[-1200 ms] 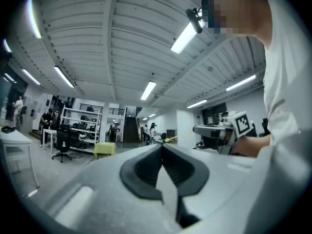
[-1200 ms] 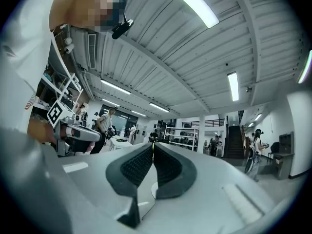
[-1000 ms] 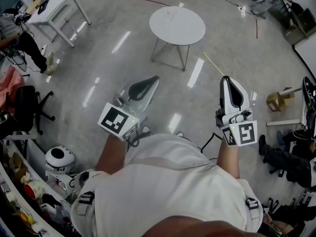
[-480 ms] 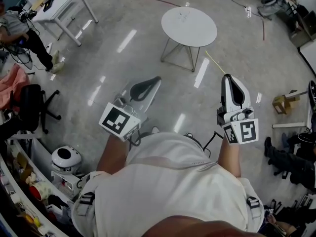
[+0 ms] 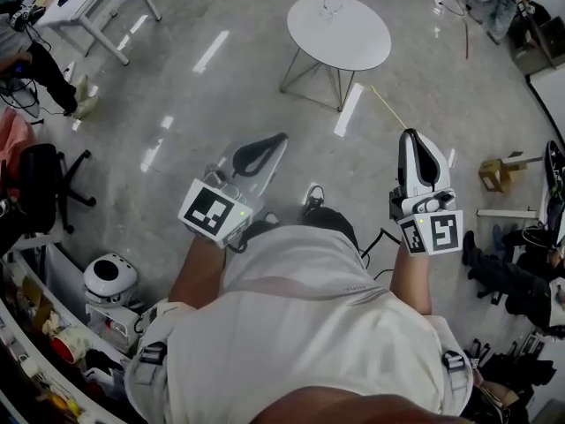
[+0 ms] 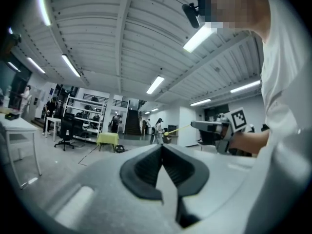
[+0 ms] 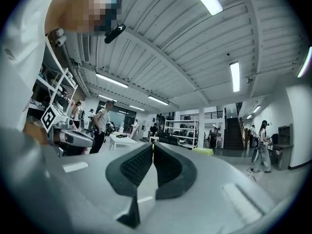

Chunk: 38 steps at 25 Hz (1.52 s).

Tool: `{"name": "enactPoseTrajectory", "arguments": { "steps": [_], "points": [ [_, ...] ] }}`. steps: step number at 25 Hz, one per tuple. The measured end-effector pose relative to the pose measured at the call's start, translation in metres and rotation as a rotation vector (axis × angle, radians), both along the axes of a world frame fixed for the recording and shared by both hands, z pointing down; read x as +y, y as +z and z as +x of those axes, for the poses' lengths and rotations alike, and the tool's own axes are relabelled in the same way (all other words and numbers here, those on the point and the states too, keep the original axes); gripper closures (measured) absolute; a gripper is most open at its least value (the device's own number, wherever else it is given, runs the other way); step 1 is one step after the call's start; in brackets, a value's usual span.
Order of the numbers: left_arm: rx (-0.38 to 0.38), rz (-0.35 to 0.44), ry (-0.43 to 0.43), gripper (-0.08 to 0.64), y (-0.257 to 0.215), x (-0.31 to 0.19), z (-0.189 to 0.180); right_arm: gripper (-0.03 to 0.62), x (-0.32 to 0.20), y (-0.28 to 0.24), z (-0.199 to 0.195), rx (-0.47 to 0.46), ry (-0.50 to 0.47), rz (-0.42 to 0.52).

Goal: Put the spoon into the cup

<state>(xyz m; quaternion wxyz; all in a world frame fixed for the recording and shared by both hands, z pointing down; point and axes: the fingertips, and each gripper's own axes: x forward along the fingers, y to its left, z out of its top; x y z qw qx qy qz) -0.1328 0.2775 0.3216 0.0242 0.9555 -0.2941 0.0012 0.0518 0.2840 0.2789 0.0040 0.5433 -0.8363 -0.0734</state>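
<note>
While both grippers hang mid-frame over the floor (image 5: pixel 177 87), left gripper (image 5: pixel 275 141) jaws are pressed together, empty; right gripper (image 5: pixel 410 140) jaws pinch thin yellow spoon (image 5: pixel 386 109), pointing twd round table (image 5: pixel 353 47) upper centre, w/ tiny clear cup (image 5: pixel 331 7), prob., on it.

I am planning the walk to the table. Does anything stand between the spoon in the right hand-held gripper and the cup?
Nothing visible does. Between the spoon, held in the right hand-held gripper, and the cup on the round table lies only bare floor.
</note>
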Motion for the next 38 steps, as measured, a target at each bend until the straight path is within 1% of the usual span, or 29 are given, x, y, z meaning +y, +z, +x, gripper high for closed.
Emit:
{"name": "enactPoseTrajectory", "arguments": {
  "steps": [3, 5, 8, 11, 17, 24, 28, 32, 35, 38],
  "points": [
    [0.008, -0.019, -0.007, 0.558, 0.001, -0.025, 0.006, 0.581, -0.030, 0.002, 0.006, -0.002, -0.011, -0.005],
    [-0.008, -0.016, -0.018, 0.558, 0.001, -0.044, 0.009, 0.581, -0.055, 0.002, 0.007, -0.007, -0.031, 0.000],
    [-0.039, -0.003, -0.065, 0.558, -0.001, -0.077, 0.012, 0.581, -0.093, 0.001, 0.011, -0.012, -0.068, 0.014],
    [-0.053, 0.013, -0.084, 0.558, -0.008, -0.113, 0.032, 0.581, -0.130, -0.004, 0.030, -0.024, -0.086, 0.036],
    [-0.092, 0.052, -0.085, 0.558, -0.022, -0.186, 0.101, 0.581, -0.207, -0.003, 0.107, -0.075, -0.070, 0.040],
    [-0.091, 0.049, -0.105, 0.558, -0.028, -0.258, 0.192, 0.581, -0.277, -0.001, 0.205, -0.103, -0.067, 0.036],
    [-0.093, 0.030, -0.107, 0.558, -0.016, -0.292, 0.225, 0.581, -0.312, 0.012, 0.240, -0.105, -0.059, 0.007],
    [-0.084, 0.010, -0.102, 0.558, -0.008, -0.328, 0.239, 0.581, -0.346, 0.027, 0.251, -0.105, -0.063, -0.023],
    [-0.083, -0.003, -0.107, 0.558, -0.003, -0.358, 0.234, 0.581, -0.378, 0.034, 0.243, -0.103, -0.074, -0.046],
    [-0.071, -0.020, -0.109, 0.558, 0.002, -0.393, 0.222, 0.581, -0.412, 0.035, 0.228, -0.081, -0.084, -0.060]
  ]
}}
